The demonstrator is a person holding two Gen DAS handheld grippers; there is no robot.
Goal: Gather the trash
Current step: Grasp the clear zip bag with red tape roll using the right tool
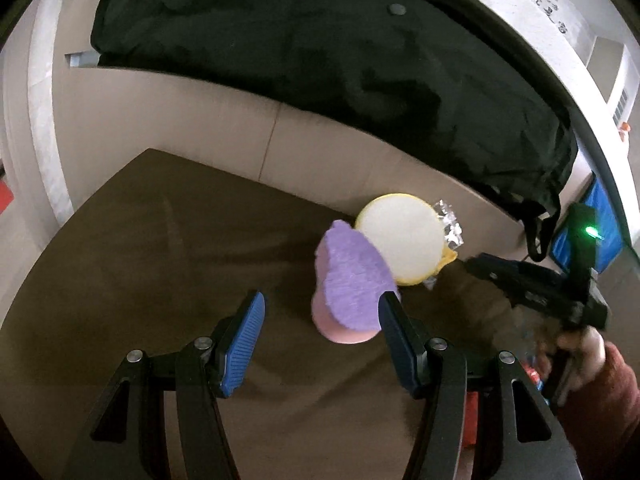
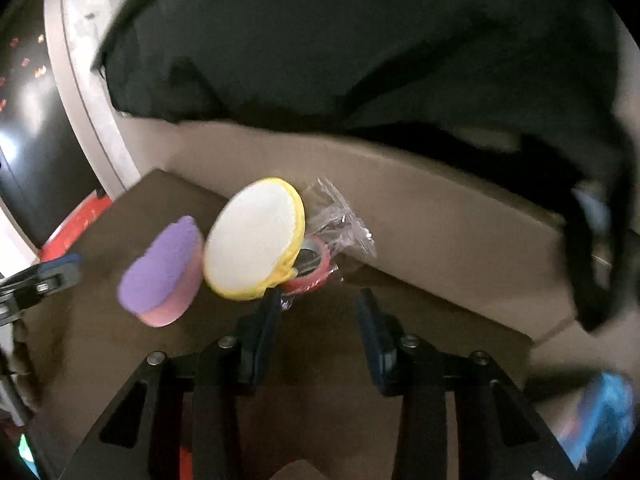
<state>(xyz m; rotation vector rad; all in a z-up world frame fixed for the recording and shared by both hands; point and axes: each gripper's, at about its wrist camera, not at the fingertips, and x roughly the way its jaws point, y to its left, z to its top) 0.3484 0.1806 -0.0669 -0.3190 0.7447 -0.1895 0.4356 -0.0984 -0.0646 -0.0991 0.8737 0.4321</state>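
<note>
Both grippers, left (image 1: 322,310) and right (image 2: 316,308), are apart, holding nothing. Reach to twelve o'clock; close the right on the wrapper (image 2: 340,216), not the puffs.

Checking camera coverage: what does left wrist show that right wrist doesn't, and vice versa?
Left wrist only: the right tool held by a hand in a red sleeve, and a blue panel.

Right wrist only: a roll of red tape behind the yellow pad, and a red round object past the surface edge.

Both: purple sponge pad, yellow-rimmed white pad, crinkled clear wrapper, black fabric, brown cardboard surface.
</note>
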